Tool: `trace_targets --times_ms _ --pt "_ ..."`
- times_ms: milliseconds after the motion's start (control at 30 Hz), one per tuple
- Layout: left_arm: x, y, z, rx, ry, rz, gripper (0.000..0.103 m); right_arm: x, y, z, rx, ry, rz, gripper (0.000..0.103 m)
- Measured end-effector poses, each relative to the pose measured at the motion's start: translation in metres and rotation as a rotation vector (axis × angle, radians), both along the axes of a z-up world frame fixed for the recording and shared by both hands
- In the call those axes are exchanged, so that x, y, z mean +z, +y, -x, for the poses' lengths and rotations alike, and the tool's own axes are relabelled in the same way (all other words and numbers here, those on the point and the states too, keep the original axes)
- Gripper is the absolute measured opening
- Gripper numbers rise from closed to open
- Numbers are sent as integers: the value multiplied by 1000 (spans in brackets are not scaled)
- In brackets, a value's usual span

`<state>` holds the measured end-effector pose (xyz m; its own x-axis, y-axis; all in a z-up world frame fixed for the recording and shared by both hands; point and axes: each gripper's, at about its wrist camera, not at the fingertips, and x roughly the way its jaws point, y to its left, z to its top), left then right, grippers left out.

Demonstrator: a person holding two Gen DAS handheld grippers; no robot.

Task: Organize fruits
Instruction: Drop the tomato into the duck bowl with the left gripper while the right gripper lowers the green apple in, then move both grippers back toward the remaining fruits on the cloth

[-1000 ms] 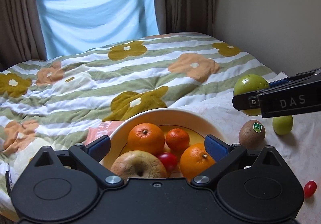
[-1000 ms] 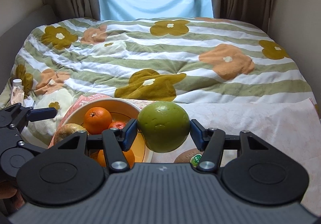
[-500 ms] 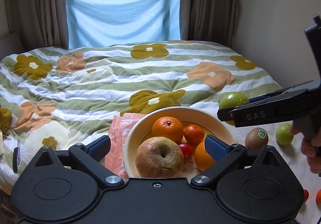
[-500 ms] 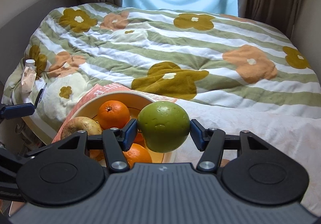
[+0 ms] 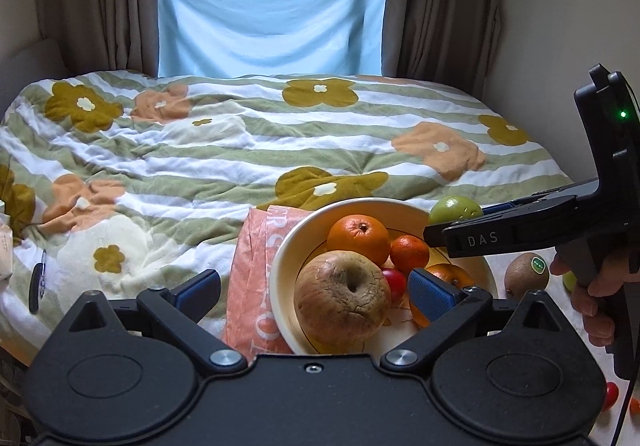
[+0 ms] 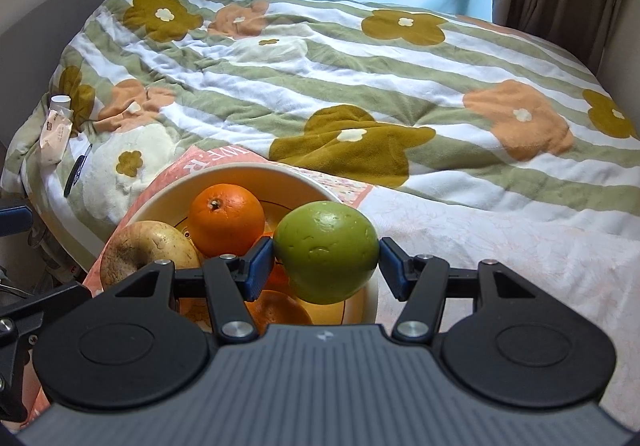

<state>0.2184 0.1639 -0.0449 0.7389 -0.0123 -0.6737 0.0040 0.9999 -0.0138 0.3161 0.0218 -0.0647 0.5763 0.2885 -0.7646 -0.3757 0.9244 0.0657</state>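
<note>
- Fruit already fills much of the bowl point(image 5: 280, 270): a big orange point(image 5: 359, 233), a small orange point(image 5: 409, 253), another orange point(image 5: 442, 273), a wrinkled apple point(image 5: 342, 302) and a small red fruit point(image 5: 394, 280).
- Left outside on the bed point(image 5: 240, 150), to the bowl's right: a kiwi point(image 5: 526, 275), a small green fruit partly hidden, and small red and orange pieces at the frame edge.
- Right claw point(image 6: 327, 260) is clamped on the green fruit point(image 6: 326, 252), held above the bowl's right rim, so I judge release is next.
- Left claw point(image 5: 316, 290) stands wide apart, gripping nothing, near the bowl.

Black plastic grippers, blue-padded fingers point(image 6: 260, 262), silver screws, "DAS" lettering, green LED, bare skin.
</note>
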Motion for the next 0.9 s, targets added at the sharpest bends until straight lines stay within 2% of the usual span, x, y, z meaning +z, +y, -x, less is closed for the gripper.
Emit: trace_targets --times_ms 100,133,167,267,367,900 --pt "0 -1 2 3 0 -6 102 0 1 0 3 -3 1 74" --pt "-1 -1 2 3 1 -4 102 1 1 1 12 -14 -7 85" --pt "-1 -1 3 1 3 3 102 4 2 2 21 -24 -10 103" --pt "-3 0 4 -3 14 28 102 10 5 8 19 -70 14 103" --pt "-3 -1 6 -1 21 29 102 11 8 9 20 -67 35 103" --pt "26 -9 31 -15 -33 13 102 53 -9 48 -21 -113 -6 103"
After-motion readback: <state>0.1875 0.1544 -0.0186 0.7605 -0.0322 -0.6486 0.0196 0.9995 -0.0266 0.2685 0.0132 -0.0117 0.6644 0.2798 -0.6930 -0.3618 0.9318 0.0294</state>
